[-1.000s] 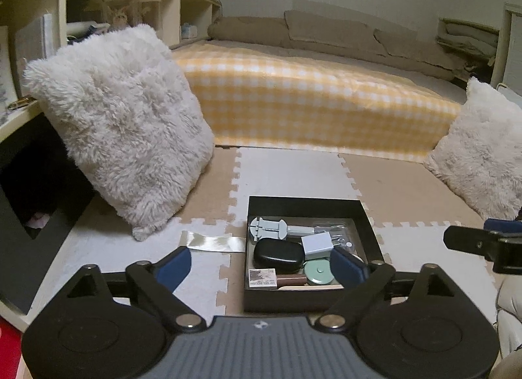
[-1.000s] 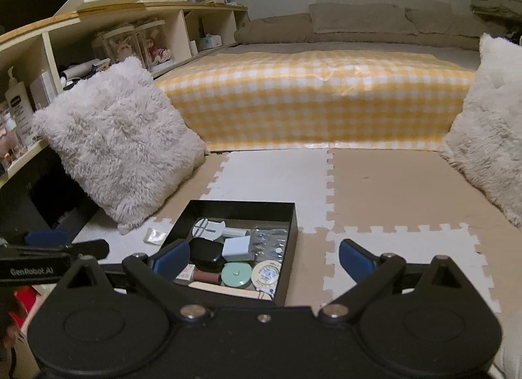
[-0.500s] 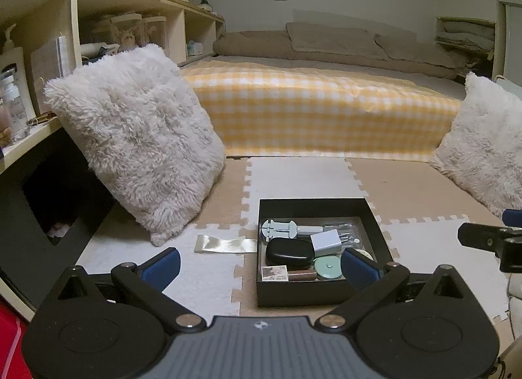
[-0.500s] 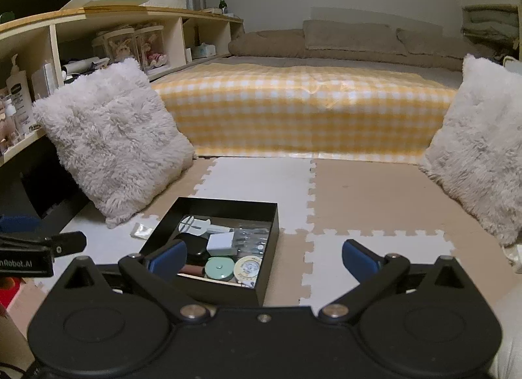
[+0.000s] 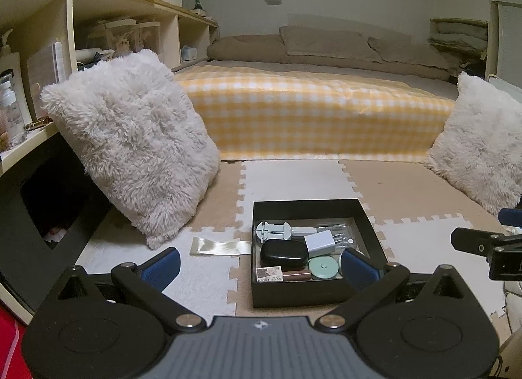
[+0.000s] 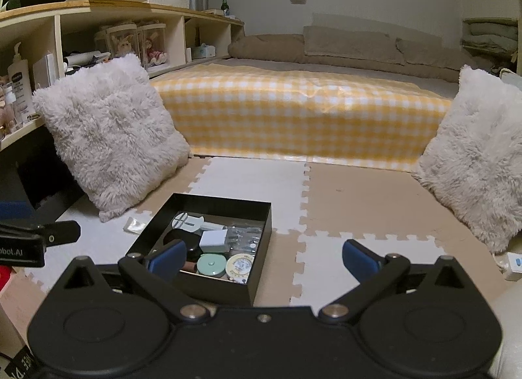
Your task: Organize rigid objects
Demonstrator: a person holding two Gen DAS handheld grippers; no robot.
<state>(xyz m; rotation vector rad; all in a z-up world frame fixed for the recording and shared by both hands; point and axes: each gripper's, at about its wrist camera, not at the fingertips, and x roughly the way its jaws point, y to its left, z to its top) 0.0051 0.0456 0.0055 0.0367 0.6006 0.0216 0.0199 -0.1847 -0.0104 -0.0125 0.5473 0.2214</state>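
My fingers (image 5: 259, 265) (image 6: 264, 258) on both hands spread wide, empty, hovering short of the square black cardboard box (image 5: 313, 289) of small hard items.

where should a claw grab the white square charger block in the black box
Grip the white square charger block across its two flat side faces, coming straight down from above. It lies on top of the pile in the black open-topped box, with a black oval case and a mint round tin close beside it, so a side approach looks blocked by the walls.
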